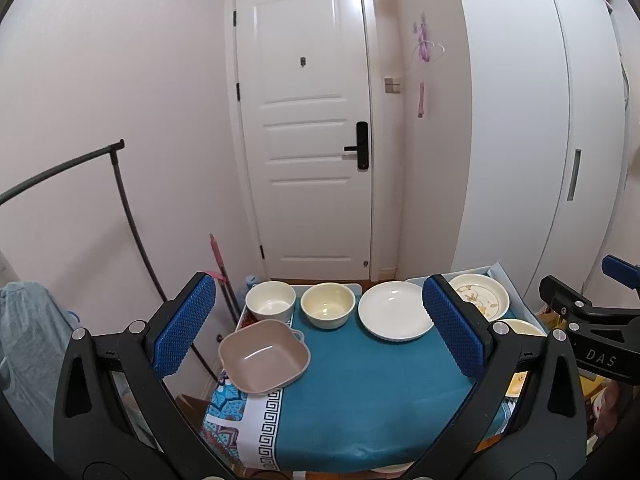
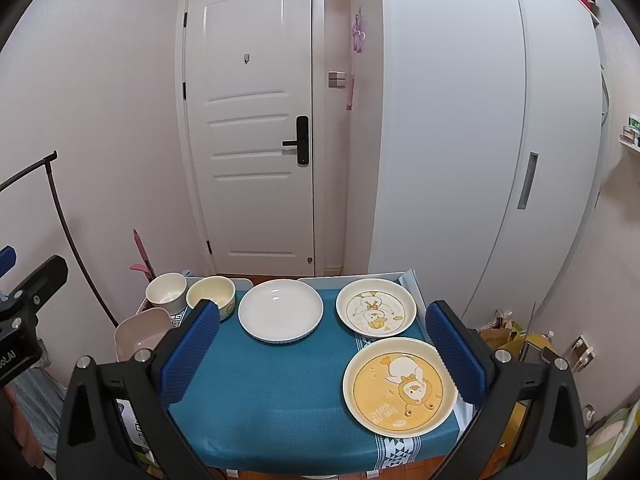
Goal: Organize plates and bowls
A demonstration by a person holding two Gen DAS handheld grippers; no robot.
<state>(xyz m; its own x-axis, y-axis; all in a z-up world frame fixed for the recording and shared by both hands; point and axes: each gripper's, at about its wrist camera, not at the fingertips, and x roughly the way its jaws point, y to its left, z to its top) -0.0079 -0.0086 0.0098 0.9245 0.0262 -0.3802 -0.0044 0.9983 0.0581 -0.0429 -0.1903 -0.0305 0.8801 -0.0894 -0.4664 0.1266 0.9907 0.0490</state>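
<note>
The left claw hung wide and empty above the bench; the pink square bowl lay just inside its left finger, with the white bowl, cream bowl and white plate in a row beyond. The right claw was likewise wide and empty, the orange cartoon plate just inside its right finger, the pale cartoon plate beyond it, and the white plate ahead.

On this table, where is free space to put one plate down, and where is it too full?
Free: the teal tablecloth nearest the camera, bordered by the white plate, the yellow cartoon plate and the pink square bowl. Crowded: the far row and the right edge.
</note>
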